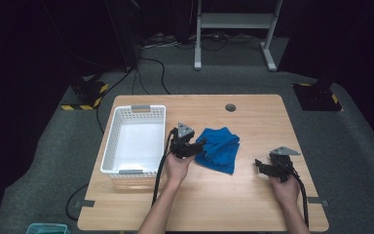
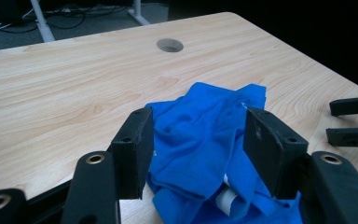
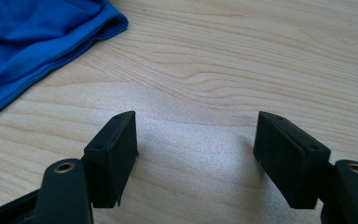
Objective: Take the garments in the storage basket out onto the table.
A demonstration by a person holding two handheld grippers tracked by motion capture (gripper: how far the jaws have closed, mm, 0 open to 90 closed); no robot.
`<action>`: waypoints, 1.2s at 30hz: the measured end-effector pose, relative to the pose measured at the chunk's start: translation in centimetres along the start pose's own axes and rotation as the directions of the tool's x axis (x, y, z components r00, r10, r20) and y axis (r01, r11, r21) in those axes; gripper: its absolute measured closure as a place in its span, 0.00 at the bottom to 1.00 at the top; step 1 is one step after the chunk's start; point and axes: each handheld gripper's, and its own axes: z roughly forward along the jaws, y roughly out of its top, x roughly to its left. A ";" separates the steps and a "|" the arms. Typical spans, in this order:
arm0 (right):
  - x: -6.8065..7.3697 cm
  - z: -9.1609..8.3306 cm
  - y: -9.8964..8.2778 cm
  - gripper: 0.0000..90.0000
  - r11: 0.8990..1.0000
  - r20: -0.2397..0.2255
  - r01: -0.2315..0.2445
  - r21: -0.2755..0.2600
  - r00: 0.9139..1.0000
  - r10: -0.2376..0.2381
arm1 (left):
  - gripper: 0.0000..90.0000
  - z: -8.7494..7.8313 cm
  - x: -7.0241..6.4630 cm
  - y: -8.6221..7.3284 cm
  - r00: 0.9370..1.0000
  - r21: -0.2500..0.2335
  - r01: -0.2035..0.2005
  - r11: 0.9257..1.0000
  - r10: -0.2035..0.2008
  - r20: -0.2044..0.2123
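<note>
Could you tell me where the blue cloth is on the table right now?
In the high view the blue cloth lies crumpled near the table's middle, just right of the white basket, with the open left gripper at its left edge.

a crumpled blue cloth (image 2: 205, 140) is seen between the open jaws of the left gripper (image 2: 198, 144), on the table (image 2: 74, 79).

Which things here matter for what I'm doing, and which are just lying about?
In play:
- blue cloth
- left gripper, open at the cloth
- right gripper, open

Lying about:
- white basket
- teal bin
</note>
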 end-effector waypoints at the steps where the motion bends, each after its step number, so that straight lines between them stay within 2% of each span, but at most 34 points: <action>1: 0.0 0.0 0.0 0.34 1.000 0.000 0.000 0.000 1.000 0.000 | 0.48 -0.1 0.0 -0.1 1.000 0.000 0.000 1.000 0.000 -0.003; 13: 0.0 0.0 0.0 0.34 1.000 0.000 0.001 0.000 1.000 -0.001 | 0.48 -1.2 0.4 -0.9 1.000 -0.009 0.024 1.000 -0.024 -0.005; 18: 0.0 0.0 0.0 0.34 1.000 0.000 0.003 -0.001 1.000 -0.003 | 0.48 -1.6 0.5 -1.2 1.000 -0.007 0.022 1.000 -0.022 -0.012; 26: 0.0 0.0 0.0 0.34 1.000 0.000 0.003 -0.001 1.000 -0.003 | 0.48 -2.5 0.9 -2.1 0.999 -0.016 0.048 0.999 -0.049 -0.016; 36: 0.0 0.0 0.0 0.34 1.000 0.000 0.003 -0.001 1.000 -0.003 | 0.48 -2.9 0.9 -3.3 0.998 -0.008 0.052 0.999 -0.052 -0.031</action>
